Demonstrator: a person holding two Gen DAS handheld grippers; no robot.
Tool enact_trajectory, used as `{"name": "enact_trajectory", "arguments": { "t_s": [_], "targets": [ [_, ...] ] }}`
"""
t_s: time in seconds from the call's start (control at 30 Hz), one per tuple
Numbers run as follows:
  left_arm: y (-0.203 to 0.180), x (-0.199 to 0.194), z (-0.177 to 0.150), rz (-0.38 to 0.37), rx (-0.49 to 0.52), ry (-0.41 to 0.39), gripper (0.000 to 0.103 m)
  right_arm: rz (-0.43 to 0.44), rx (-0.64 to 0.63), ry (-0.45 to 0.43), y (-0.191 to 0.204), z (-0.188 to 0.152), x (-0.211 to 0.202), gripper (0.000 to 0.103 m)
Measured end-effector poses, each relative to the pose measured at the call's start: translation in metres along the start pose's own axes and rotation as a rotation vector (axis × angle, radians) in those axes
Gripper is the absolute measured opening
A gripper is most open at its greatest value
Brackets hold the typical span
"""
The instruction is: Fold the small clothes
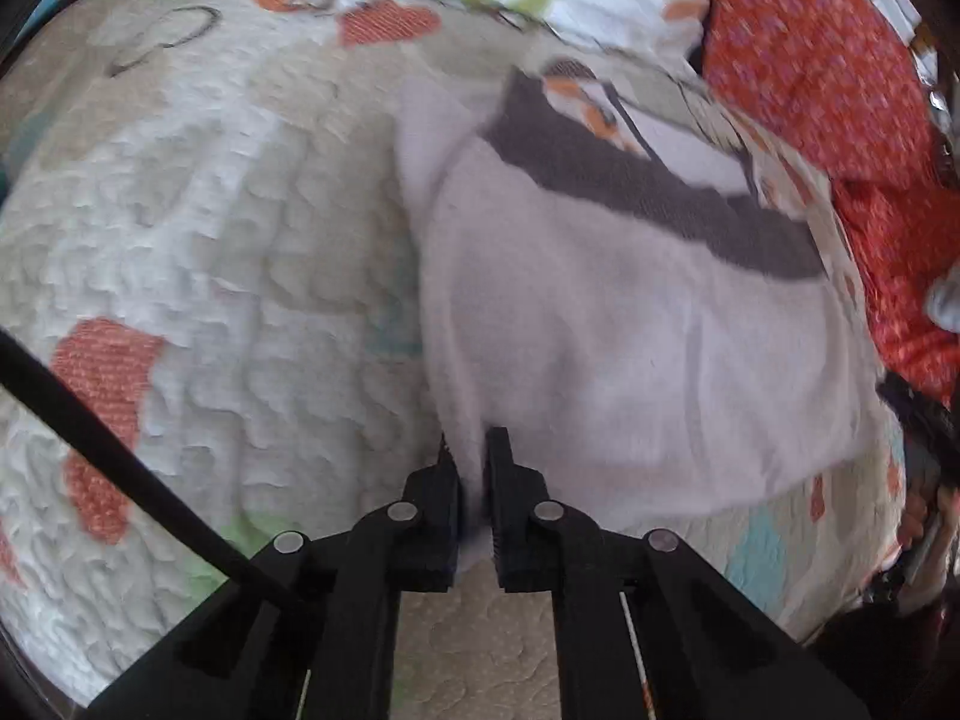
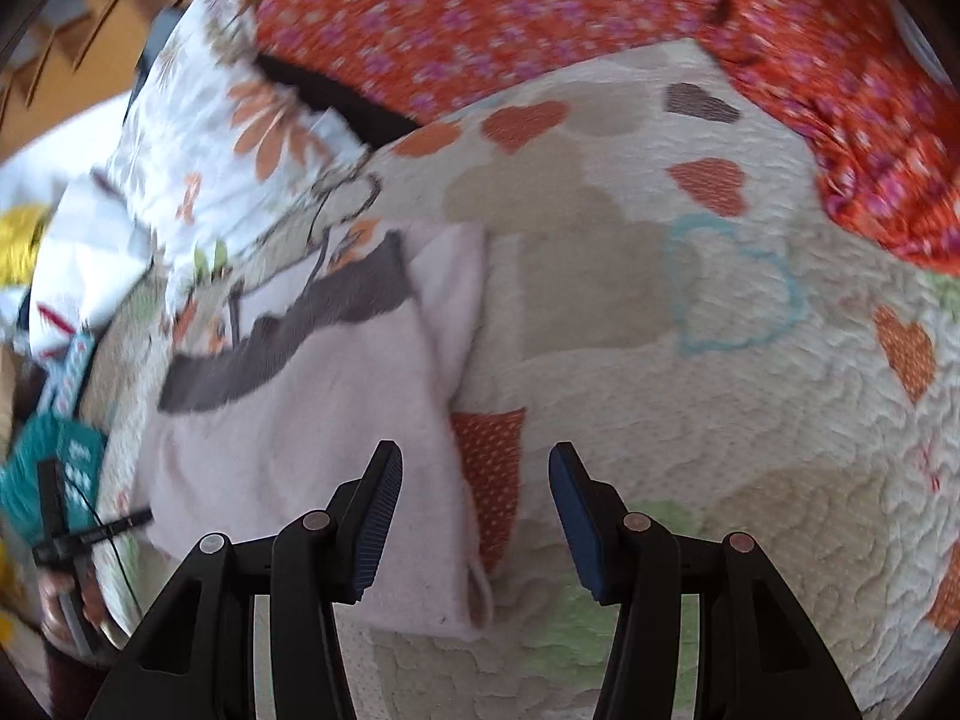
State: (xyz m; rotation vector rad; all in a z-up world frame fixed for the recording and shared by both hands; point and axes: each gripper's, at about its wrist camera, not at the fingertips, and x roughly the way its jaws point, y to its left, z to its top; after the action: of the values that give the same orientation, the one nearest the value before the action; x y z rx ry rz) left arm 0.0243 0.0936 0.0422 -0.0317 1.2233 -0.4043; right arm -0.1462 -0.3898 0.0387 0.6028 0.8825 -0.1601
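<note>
A small pale pink garment [image 1: 630, 330] with a dark grey band [image 1: 648, 192] along its far edge lies folded on a quilted bedspread [image 1: 210, 240] with heart patterns. My left gripper [image 1: 471, 450] is shut on the garment's near left edge, with fabric pinched between the fingers. In the right wrist view the same garment [image 2: 312, 438] lies left of centre. My right gripper [image 2: 477, 480] is open and empty, just above the garment's near right edge and the bedspread [image 2: 690, 420].
An orange-red floral fabric [image 2: 540, 18] lies across the far side and shows at the right in the left wrist view [image 1: 810, 60]. A white floral pillow [image 2: 210, 138] sits at the far left. A teal item [image 2: 54, 450] lies at the left edge.
</note>
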Motion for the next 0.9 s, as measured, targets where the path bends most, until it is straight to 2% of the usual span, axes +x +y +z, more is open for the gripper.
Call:
{"name": "enact_trajectory", "arguments": {
  "t_s": [0.13, 0.27, 0.33, 0.43, 0.47, 0.5, 0.53, 0.6, 0.73, 0.77, 0.8, 0.83, 0.9],
  "targets": [
    [0.001, -0.023, 0.005, 0.193, 0.009, -0.107, 0.004, -0.012, 0.005, -0.005, -0.003, 0.0, -0.007, 0.056],
    [0.01, -0.037, 0.005, 0.324, -0.003, -0.188, 0.005, -0.005, -0.046, 0.046, 0.005, -0.009, 0.001, 0.056],
    [0.015, -0.042, 0.006, 0.312, -0.019, -0.213, 0.006, -0.007, -0.09, 0.082, 0.013, -0.017, 0.009, 0.056],
    [0.023, -0.052, 0.008, 0.239, -0.094, -0.252, 0.029, -0.003, -0.129, 0.131, 0.022, -0.028, 0.026, 0.056],
    [0.023, -0.053, 0.01, 0.232, -0.111, -0.266, 0.039, 0.001, -0.137, 0.144, 0.025, -0.031, 0.031, 0.046],
    [0.022, -0.056, 0.01, 0.235, -0.123, -0.283, 0.043, 0.003, -0.144, 0.161, 0.028, -0.034, 0.036, 0.009],
    [0.02, -0.058, 0.011, 0.246, -0.125, -0.298, 0.043, -0.022, -0.147, 0.169, 0.029, -0.034, 0.038, 0.006],
    [0.015, -0.063, 0.011, 0.266, -0.114, -0.315, 0.05, -0.106, -0.162, 0.159, 0.027, -0.034, 0.037, 0.005],
    [0.0, -0.079, 0.008, 0.303, -0.071, -0.369, 0.052, -0.283, -0.211, 0.163, 0.024, -0.031, 0.034, 0.005],
    [-0.005, -0.082, 0.007, 0.314, -0.067, -0.382, 0.057, -0.328, -0.216, 0.163, 0.024, -0.029, 0.033, 0.005],
    [-0.01, -0.087, 0.006, 0.321, -0.067, -0.398, 0.063, -0.335, -0.202, 0.15, 0.022, -0.026, 0.028, 0.005],
    [-0.014, -0.092, 0.006, 0.317, -0.072, -0.413, 0.067, -0.308, -0.173, 0.136, 0.018, -0.023, 0.022, 0.006],
    [-0.023, -0.1, 0.004, 0.317, -0.084, -0.447, 0.083, -0.219, -0.091, 0.092, 0.011, -0.014, 0.008, 0.009]
  ]
}}
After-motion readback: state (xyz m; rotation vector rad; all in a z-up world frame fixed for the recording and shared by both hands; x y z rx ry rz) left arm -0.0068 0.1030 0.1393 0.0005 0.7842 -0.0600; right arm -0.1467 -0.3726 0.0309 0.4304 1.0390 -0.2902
